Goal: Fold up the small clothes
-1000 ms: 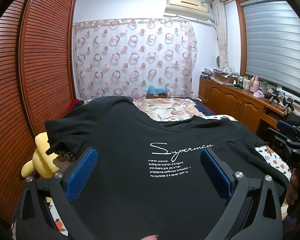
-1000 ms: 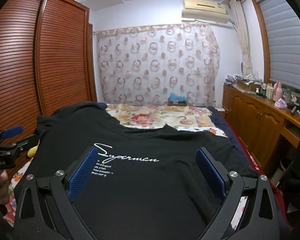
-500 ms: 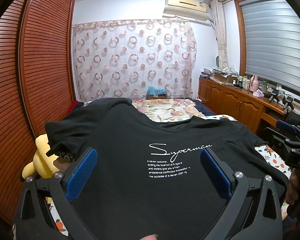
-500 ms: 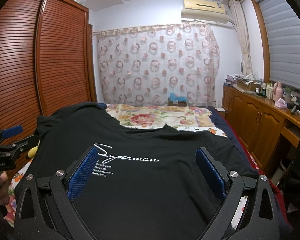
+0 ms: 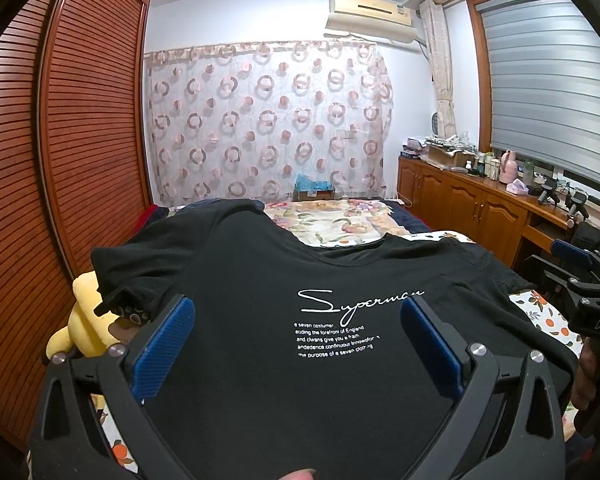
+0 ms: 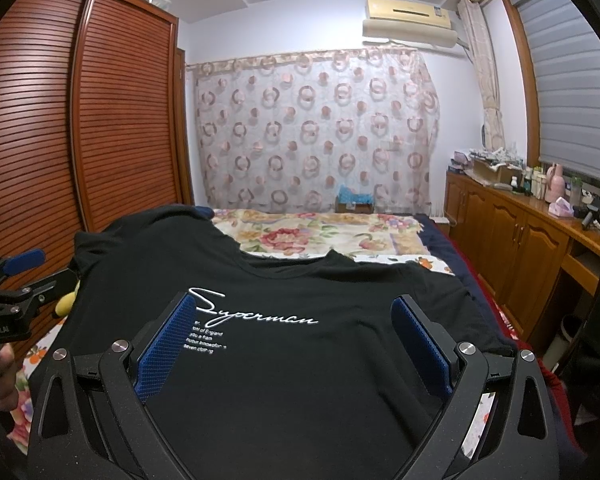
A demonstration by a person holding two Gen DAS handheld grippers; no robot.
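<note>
On the bed [image 5: 340, 224], the black T-shirt [image 5: 300, 360] lies spread face up, its white printed text readable and its collar toward the far curtain [image 5: 268, 120]. One sleeve drapes over a yellow plush toy [image 5: 80, 320] at the wardrobe side. The left gripper [image 5: 296, 340] and the right gripper [image 6: 296, 340] both hover above the shirt body, jaws spread wide and grasping nothing. Compared with one second ago, the shirt has not shifted and both grippers have stayed almost in place; the left view is marginally closer. Assessment: no fold has begun. The next step likely requires descending to a sleeve or side edge and closing on the fabric.
</note>
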